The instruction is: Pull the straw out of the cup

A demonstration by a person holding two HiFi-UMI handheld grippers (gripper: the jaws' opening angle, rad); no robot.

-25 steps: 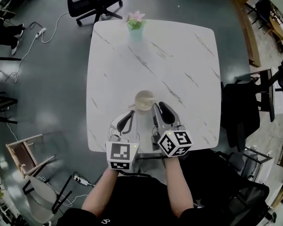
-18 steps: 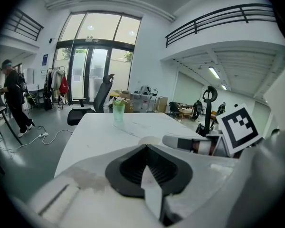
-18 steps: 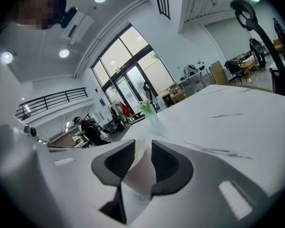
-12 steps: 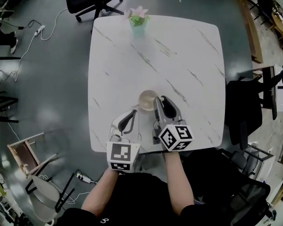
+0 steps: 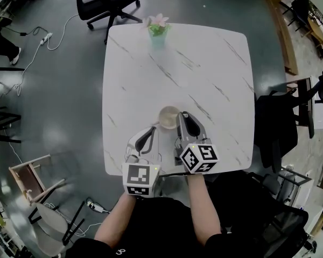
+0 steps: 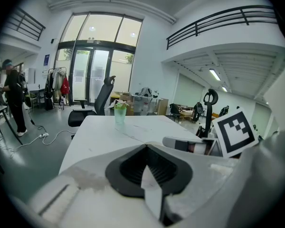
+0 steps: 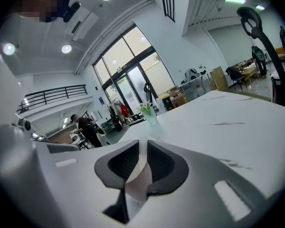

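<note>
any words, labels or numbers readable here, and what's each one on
Nothing here can be read as text.
Left cube, right cube: black-and-white square patterns only, no letters.
Blue wall sign: too small to read.
White mark on the shirt: too small to read.

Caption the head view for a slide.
White table: right claw has just closed its jaws onto the cup; left claw rests beside.

No readable text, labels, brands, numbers or signs anywhere.
</note>
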